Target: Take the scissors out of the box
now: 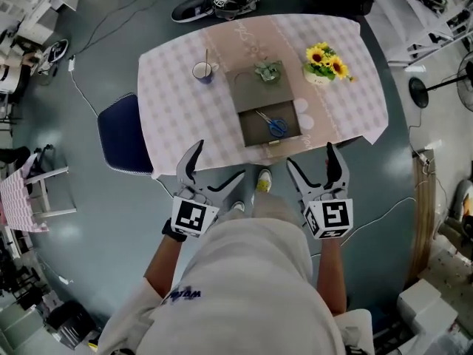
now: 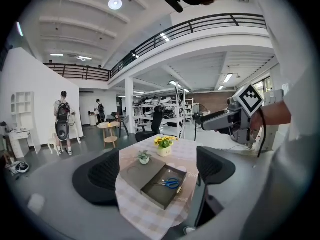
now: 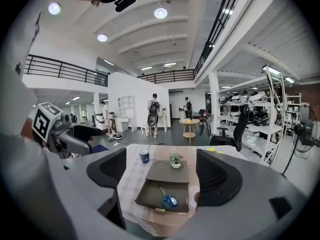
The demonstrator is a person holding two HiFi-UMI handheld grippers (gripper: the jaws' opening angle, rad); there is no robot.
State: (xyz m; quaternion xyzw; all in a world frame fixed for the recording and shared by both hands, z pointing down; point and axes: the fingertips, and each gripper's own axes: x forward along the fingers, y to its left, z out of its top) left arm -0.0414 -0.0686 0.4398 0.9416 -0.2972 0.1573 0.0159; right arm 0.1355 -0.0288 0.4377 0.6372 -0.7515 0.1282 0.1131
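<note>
Blue-handled scissors (image 1: pixel 275 125) lie in the open drawer (image 1: pixel 253 134) of a flat grey box (image 1: pixel 255 93) on a checked tablecloth. The drawer is pulled toward the table's near edge. My left gripper (image 1: pixel 219 161) and right gripper (image 1: pixel 310 156) hover side by side short of that edge, over the floor, both open and empty. In the left gripper view the scissors (image 2: pixel 170 183) show far off between the wide jaws of that gripper (image 2: pixel 159 171). The right gripper view frames the scissors (image 3: pixel 167 199) likewise, ahead of its gripper (image 3: pixel 162 176).
On the table stand a blue cup (image 1: pixel 202 71) with a stick, a small potted plant (image 1: pixel 267 71) on the box lid, and yellow flowers (image 1: pixel 325 61). A dark blue chair (image 1: pixel 122 133) stands left of the table. Shoes (image 1: pixel 214 4) and cables lie beyond it.
</note>
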